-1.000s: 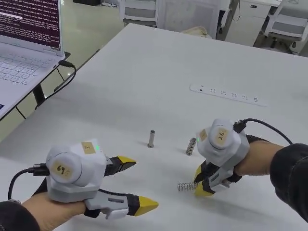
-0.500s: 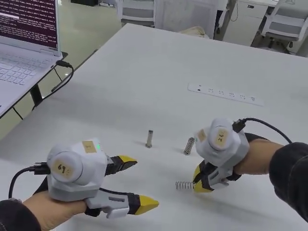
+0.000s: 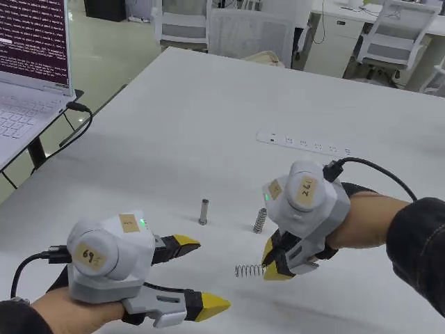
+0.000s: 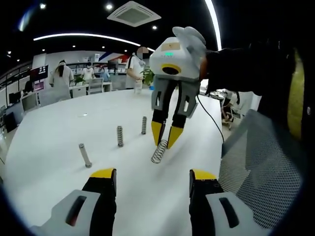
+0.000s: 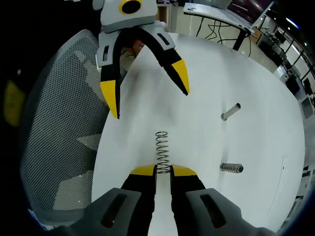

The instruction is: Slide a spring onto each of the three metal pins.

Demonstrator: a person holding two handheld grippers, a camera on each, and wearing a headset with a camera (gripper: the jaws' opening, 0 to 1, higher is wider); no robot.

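One broad white tabletop beneath everything. Over it, grey-and-yellow left gripper, jaws spread wide, empty. Opposite, matching right gripper, jaws pinched on one end of a thin steel coil spring, sticking out sideways low over the table. Beyond, two upright sprung pins, plus one bare steel pin near them. Probably light, bendy, quick to flick away: grip gently near the end, bore left open.

Yellow-tipped fingers, silvery spring, grey pin, white table.
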